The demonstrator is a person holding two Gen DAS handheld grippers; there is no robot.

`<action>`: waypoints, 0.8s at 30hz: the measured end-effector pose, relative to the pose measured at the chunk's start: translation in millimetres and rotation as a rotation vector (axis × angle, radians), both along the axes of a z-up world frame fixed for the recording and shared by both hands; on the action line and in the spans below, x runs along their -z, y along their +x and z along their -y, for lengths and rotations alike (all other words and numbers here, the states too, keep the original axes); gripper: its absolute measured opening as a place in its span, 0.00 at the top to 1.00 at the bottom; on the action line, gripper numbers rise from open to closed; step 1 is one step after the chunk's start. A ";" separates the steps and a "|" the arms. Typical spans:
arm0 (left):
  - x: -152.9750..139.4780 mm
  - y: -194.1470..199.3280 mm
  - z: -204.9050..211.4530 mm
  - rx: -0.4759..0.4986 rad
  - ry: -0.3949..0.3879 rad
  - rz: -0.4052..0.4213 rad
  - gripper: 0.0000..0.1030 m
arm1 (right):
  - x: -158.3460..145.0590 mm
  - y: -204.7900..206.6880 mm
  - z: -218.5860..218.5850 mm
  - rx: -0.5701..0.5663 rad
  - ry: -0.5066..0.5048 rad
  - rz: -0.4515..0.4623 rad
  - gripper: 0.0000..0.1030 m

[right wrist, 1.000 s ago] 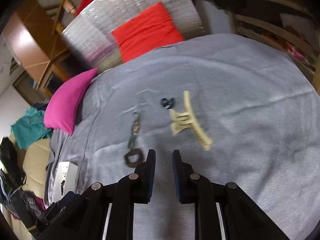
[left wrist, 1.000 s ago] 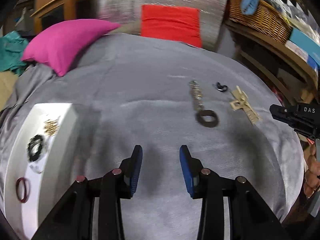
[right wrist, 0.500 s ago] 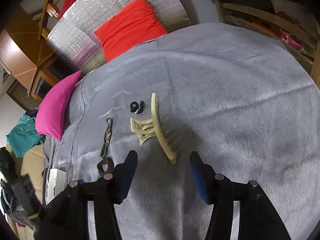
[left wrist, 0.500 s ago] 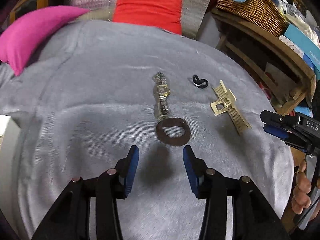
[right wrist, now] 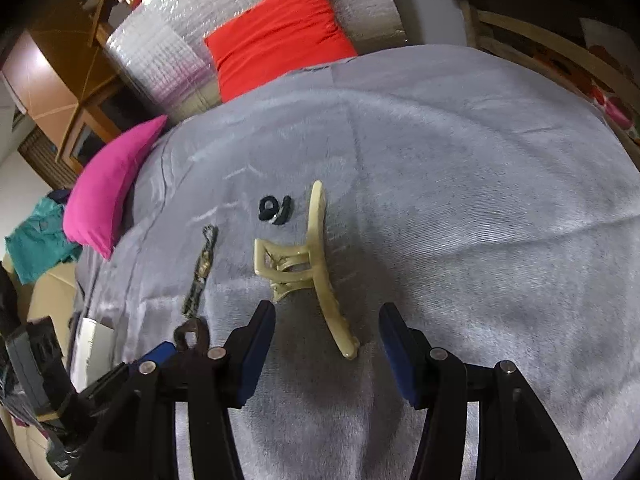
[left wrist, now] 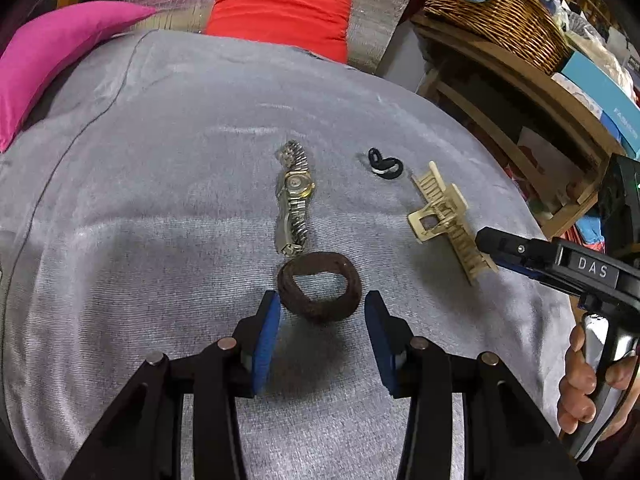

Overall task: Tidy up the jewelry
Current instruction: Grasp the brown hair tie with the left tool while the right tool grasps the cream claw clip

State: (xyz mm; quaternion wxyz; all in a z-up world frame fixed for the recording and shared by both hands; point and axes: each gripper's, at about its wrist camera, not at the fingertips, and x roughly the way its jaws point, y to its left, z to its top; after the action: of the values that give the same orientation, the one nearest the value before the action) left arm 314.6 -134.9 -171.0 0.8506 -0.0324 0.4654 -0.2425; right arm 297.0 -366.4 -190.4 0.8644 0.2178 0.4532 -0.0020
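On the grey bedspread lie a brown hair tie [left wrist: 319, 293], a metal wristwatch [left wrist: 294, 197], a small black hair tie [left wrist: 385, 164] and a beige claw clip [left wrist: 447, 219]. My left gripper [left wrist: 320, 322] is open, its blue pads on either side of the brown hair tie, not touching it. My right gripper [right wrist: 326, 340] is open, with the lower end of the claw clip [right wrist: 316, 264] between its fingers. The watch [right wrist: 200, 272] and the brown tie [right wrist: 191, 334] show at the left of the right wrist view.
A pink cushion [left wrist: 52, 56] and a red cushion [left wrist: 280, 10] lie at the bed's far end. A wooden shelf with a wicker basket [left wrist: 500, 12] stands at the right. A white tray edge [right wrist: 90, 350] shows at the left of the right wrist view.
My left gripper swung right, away from the white tray, and closed in on the brown hair tie. My right gripper opened wide and moved up to the claw clip.
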 end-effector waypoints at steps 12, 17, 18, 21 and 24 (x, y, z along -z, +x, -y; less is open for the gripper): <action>2.9 0.3 12.5 0.040 -0.023 0.017 0.77 | 18.7 18.6 -6.4 -0.009 -0.053 -0.038 0.72; 4.4 0.9 16.8 0.050 -0.029 0.007 0.77 | 15.0 15.9 -6.1 -0.005 -0.063 -0.022 0.84; 4.9 0.8 17.6 0.049 -0.027 0.009 0.77 | 14.3 14.8 -6.3 -0.005 -0.063 -0.020 0.87; 7.4 2.7 17.2 0.041 -0.047 0.000 0.77 | 10.6 10.3 -4.7 -0.003 -0.064 -0.009 0.87; 9.6 4.2 14.2 0.023 -0.078 -0.012 0.77 | 8.2 7.5 -3.8 -0.007 -0.049 -0.006 0.87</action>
State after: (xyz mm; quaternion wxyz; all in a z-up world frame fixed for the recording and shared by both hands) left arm 318.8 -149.1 -180.5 0.8430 -0.0619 0.4610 -0.2701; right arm 304.4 -362.6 -198.7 0.8682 0.1950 0.4562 -0.0109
